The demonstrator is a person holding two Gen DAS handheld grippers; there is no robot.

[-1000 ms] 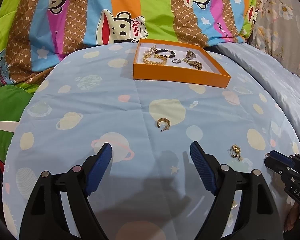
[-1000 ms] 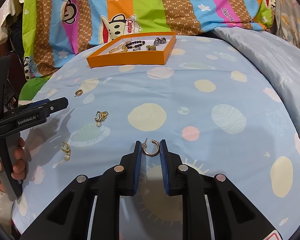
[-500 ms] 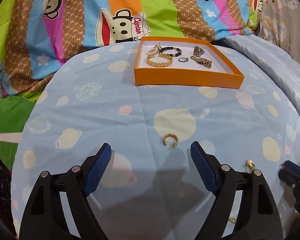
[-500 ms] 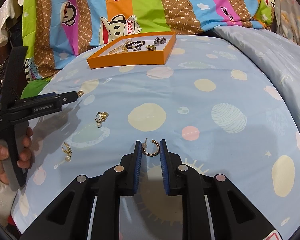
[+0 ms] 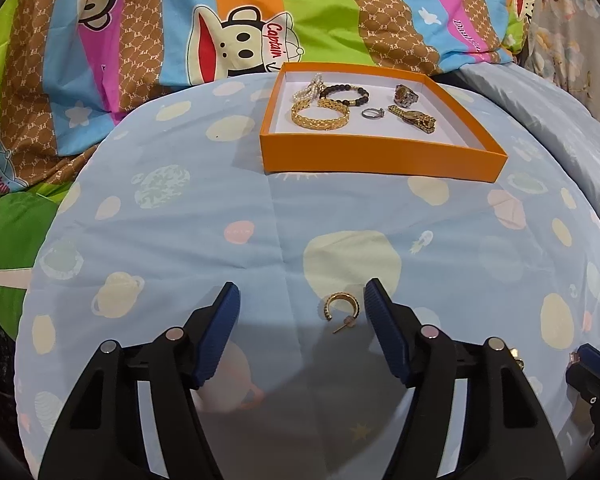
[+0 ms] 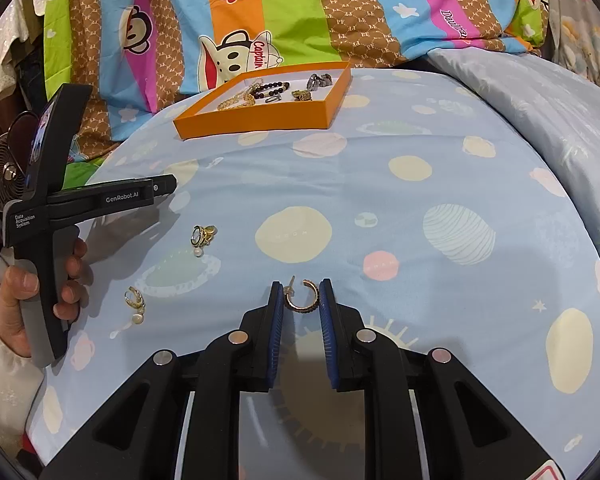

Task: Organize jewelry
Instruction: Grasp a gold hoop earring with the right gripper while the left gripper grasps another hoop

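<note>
2 grippers: both work over a pale blue planet-print bedsheet (image 5: 180, 216), with the orange tray (image 5: 380, 158) as the landmark for every place below.
Left gripper (image 5: 302, 322): jaws apart and just been closing; a gold hoop earring (image 5: 340, 307) lies on the sheet between the blue pads, nearer the right pad (image 5: 384, 320), and neither pad presses on it.
Left hoop's place: on the sheet well in front of the tray's near wall, its post pointing toward the camera.
Right gripper (image 6: 300, 300): jaws narrow, pinching a second gold hoop (image 6: 302, 298) between the 2 blue pads; both pads touch its sides.
Right hoop's place: well in front of the tray and to its right, low over the sheet; whether it rests on the cloth I cannot tell.
Tray contents: a woven gold bracelet (image 5: 320, 120), a dark bead bracelet (image 5: 344, 94), a pearl piece (image 5: 310, 90), a small silver ring (image 5: 372, 113), a chunky ring (image 5: 406, 95) and a gold watch-like band (image 5: 414, 118), all on the white floor inside.
Loose pieces: 2 gold pearl-drop earrings, 1 (image 6: 202, 236) in front of the tray and left of it, the other (image 6: 135, 304) further from it, near the person's hand (image 6: 40, 292).
Hand: wrapped round the left gripper's handle, seen from the right wrist.
Behind the tray: a striped cartoon-monkey quilt (image 5: 228, 20).
</note>
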